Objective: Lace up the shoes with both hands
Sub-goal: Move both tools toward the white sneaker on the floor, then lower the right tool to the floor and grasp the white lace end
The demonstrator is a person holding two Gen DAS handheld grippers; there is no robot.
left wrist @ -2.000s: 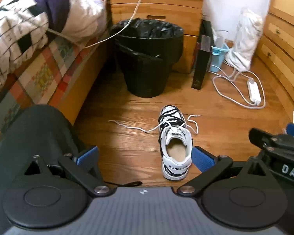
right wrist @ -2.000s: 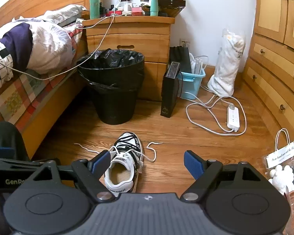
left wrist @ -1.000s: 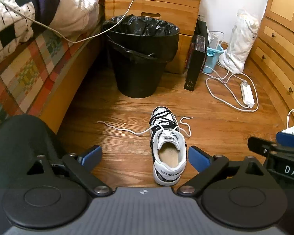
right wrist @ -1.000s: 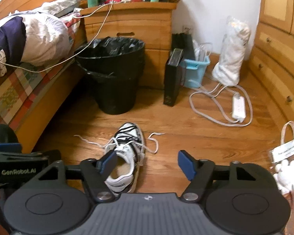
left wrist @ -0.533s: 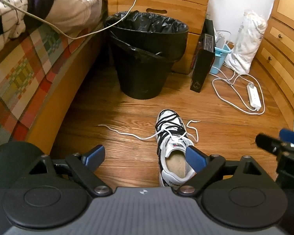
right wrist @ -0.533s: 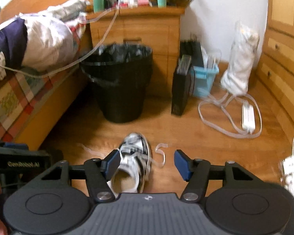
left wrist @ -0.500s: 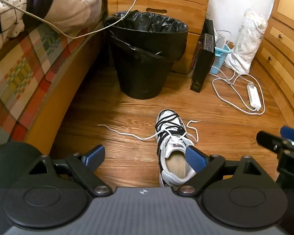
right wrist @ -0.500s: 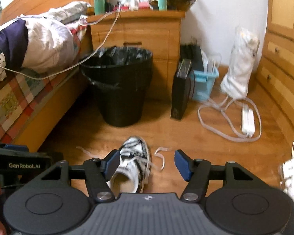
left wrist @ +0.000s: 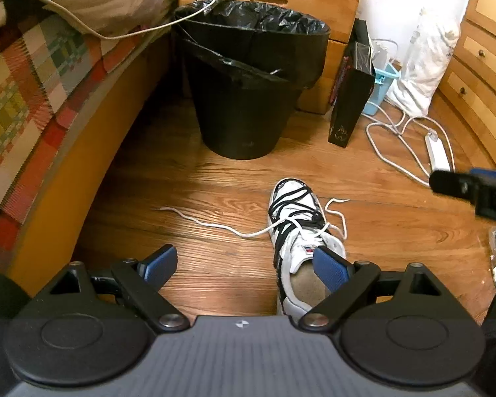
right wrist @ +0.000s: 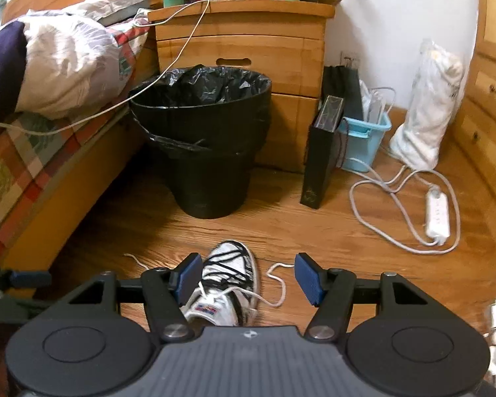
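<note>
1 white low-top sneaker with black stripes (left wrist: 296, 228) lies on the wooden plank floor (left wrist: 215, 178), its 2 loose white lace ends (left wrist: 208, 223) trailing left and right. 1 black lined trash bin (left wrist: 248, 76) stands behind. 2 grippers: left gripper (left wrist: 244, 264) and right gripper (right wrist: 246, 279) both spread wide, holding nothing.

Bare wooden floor (left wrist: 215, 271) lies open left of the shoe (left wrist: 297, 228). Ahead, a black bin (left wrist: 248, 89) blocks the way; a bed frame (left wrist: 92, 152) walls the left
</note>
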